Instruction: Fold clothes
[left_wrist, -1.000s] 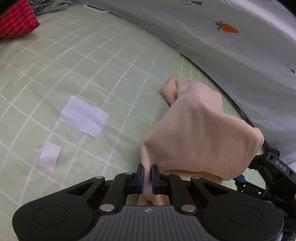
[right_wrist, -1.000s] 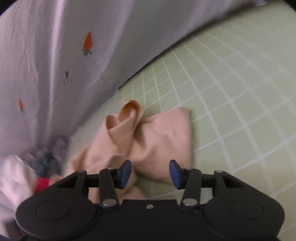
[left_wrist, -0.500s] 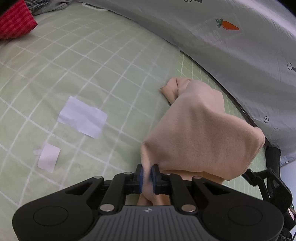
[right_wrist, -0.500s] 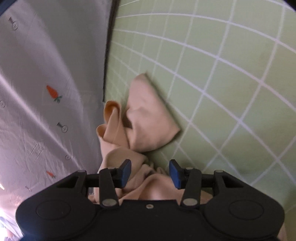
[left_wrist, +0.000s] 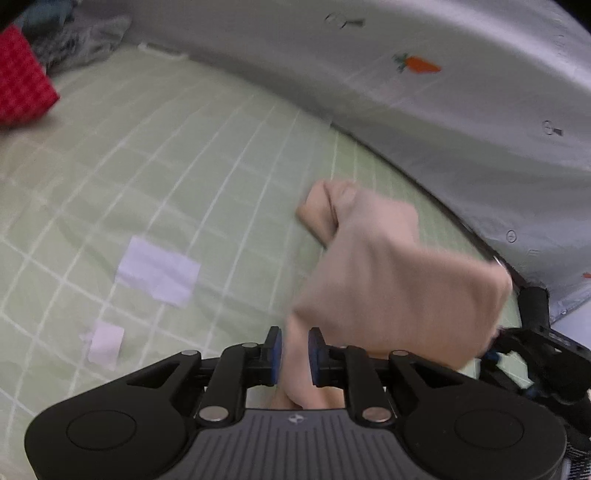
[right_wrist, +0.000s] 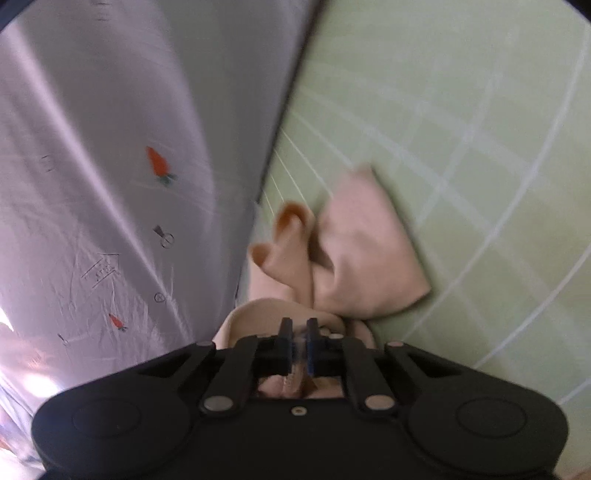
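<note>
A beige garment (left_wrist: 388, 273) lies crumpled on the green checked sheet (left_wrist: 184, 147), partly lifted. My left gripper (left_wrist: 295, 350) has a fold of it between its blue pads; the jaws are opening, and the cloth still fills the gap. In the right wrist view the same beige garment (right_wrist: 362, 266) bunches up in front of my right gripper (right_wrist: 299, 341). Its jaws are closing to a narrow slit on a near fold, with more cloth showing under the fingers. The right gripper's black body (left_wrist: 535, 350) appears at the garment's right corner in the left wrist view.
A grey cloth printed with carrots (left_wrist: 443, 92) rises behind the garment and fills the left side (right_wrist: 110, 147) of the right wrist view. Two white paper scraps (left_wrist: 159, 273) (left_wrist: 105, 343) lie on the sheet. A red checked cloth (left_wrist: 22, 88) and grey clothes (left_wrist: 81, 40) sit far left.
The right gripper rolled, moved in over the garment and closed from wide open onto a near fold. The left gripper's pads have spread a little, cloth still between them.
</note>
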